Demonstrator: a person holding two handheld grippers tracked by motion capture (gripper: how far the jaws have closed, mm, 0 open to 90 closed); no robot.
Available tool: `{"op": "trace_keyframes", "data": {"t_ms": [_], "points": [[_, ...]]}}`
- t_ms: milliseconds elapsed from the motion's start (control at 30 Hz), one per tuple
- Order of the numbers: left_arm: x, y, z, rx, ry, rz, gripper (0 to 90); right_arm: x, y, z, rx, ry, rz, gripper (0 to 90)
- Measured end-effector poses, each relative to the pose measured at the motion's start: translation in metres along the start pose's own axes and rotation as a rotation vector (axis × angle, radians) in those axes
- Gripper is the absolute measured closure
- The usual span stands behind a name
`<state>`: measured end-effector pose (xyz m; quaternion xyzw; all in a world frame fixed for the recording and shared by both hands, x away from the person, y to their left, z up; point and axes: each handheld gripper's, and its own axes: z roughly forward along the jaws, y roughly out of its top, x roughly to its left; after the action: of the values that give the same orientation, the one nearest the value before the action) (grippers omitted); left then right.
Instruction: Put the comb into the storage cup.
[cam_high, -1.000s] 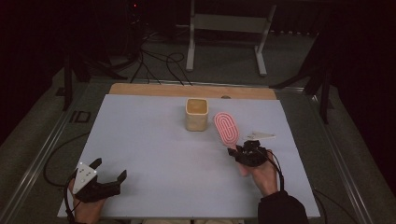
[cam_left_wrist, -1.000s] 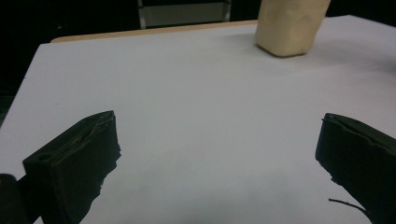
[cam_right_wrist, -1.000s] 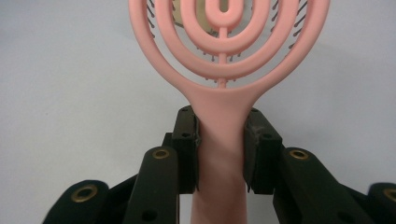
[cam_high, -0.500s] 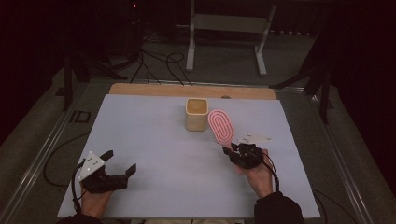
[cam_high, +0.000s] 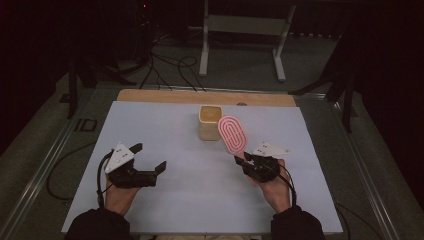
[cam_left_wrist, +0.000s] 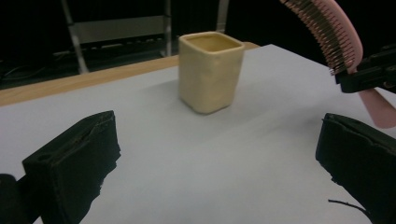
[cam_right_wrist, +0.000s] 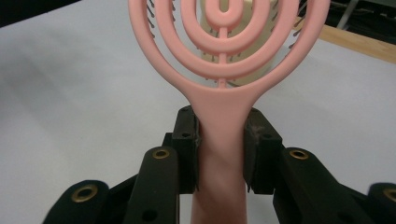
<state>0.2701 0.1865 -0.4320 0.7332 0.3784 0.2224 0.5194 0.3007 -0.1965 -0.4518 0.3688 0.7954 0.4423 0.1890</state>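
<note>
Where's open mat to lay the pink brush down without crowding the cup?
Bare mat lies between the left gripper and the right gripper holding the brush. The left stretch beside the cup is free too. Cup and brush crowd the middle-right.

We see our right gripper (cam_right_wrist: 221, 140) clamped on the handle of the pink brush (cam_right_wrist: 219, 70), one black jaw pressing each side; the brush head, made of looped rings, rises straight ahead of the jaws; beyond it stands the cream cup (cam_right_wrist: 261, 46), partly hidden; the white table (cam_right_wrist: 70, 93) spreads beneath.
</note>
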Motion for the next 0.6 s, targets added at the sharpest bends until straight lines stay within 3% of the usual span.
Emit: {"op": "trace_keyframes", "data": {"t_ms": [333,600], "points": [[-0.014,0.014,0.040,0.032,-0.089,0.000,0.2,0.004,0.001,0.001,-0.013,0.013,-0.007,69.8],[-0.026,0.024,0.056,0.030,-0.133,0.007,0.2,0.005,0.001,0.001,-0.016,0.019,-0.007,69.7]]}}
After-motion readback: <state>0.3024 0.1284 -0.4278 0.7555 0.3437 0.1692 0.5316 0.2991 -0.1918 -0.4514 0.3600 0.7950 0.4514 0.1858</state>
